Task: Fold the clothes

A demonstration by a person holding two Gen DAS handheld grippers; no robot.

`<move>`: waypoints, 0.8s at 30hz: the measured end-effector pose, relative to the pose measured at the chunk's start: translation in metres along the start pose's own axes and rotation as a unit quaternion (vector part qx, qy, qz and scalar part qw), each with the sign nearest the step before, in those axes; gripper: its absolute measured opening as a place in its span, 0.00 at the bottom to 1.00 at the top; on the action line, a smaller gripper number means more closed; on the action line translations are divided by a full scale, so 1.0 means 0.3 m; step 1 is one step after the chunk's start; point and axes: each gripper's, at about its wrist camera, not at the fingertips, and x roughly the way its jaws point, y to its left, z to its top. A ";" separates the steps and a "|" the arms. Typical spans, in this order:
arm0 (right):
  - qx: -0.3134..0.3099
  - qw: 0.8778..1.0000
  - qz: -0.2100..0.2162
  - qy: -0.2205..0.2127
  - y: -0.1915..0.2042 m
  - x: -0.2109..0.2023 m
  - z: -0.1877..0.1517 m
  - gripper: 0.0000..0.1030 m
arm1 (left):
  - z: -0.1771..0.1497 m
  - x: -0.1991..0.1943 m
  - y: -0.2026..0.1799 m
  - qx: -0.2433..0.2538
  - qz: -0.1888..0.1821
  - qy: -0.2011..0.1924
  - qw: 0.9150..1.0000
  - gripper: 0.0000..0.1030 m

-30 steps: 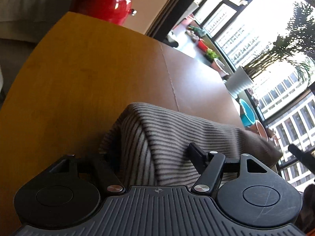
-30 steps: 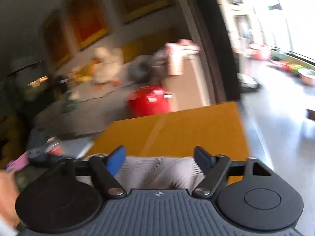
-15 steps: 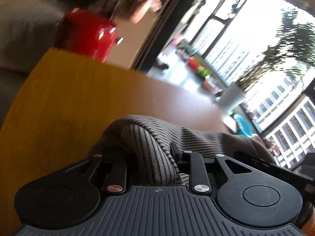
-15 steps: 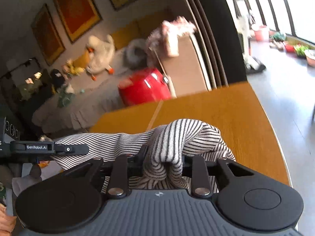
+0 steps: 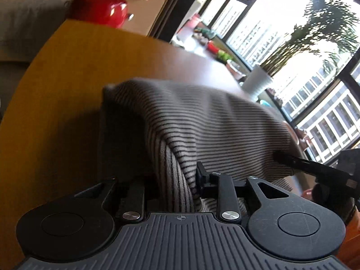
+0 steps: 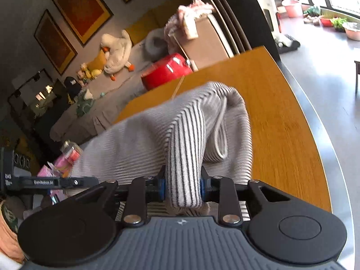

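Observation:
A grey and black striped garment [image 5: 213,126] lies bunched on the wooden table [image 5: 63,85]. My left gripper [image 5: 177,184] is shut on a fold of its near edge and holds it raised off the table. My right gripper [image 6: 183,186] is shut on another fold of the same striped garment [image 6: 186,139], with the cloth arching up and away over the table [image 6: 281,130]. Each gripper shows at the edge of the other's view: the right gripper [image 5: 315,164] and the left gripper [image 6: 51,182].
A red pot [image 5: 99,9] stands beyond the table's far edge; it also shows in the right wrist view [image 6: 166,72]. A white plant pot [image 5: 256,81] stands by the windows. A bed with soft toys [image 6: 112,51] lies behind. The table's metal rim [image 6: 324,130] curves at right.
Both grippers went from open beside the garment to shut on folds of it. The cloth has since risen and stretched out between them.

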 end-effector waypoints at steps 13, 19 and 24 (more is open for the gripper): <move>-0.096 0.989 -0.030 -0.110 0.107 -0.110 0.189 0.51 | 0.041 -0.173 -0.127 0.055 0.005 -0.075 0.996 0.58; -0.147 0.986 -0.063 -0.037 0.114 0.166 0.210 0.50 | -0.009 -0.020 -0.139 0.031 -0.040 0.006 0.999 0.61; -0.148 0.986 -0.068 -0.031 0.075 0.174 0.155 0.49 | 0.009 0.053 -0.103 0.019 -0.031 0.022 0.999 0.60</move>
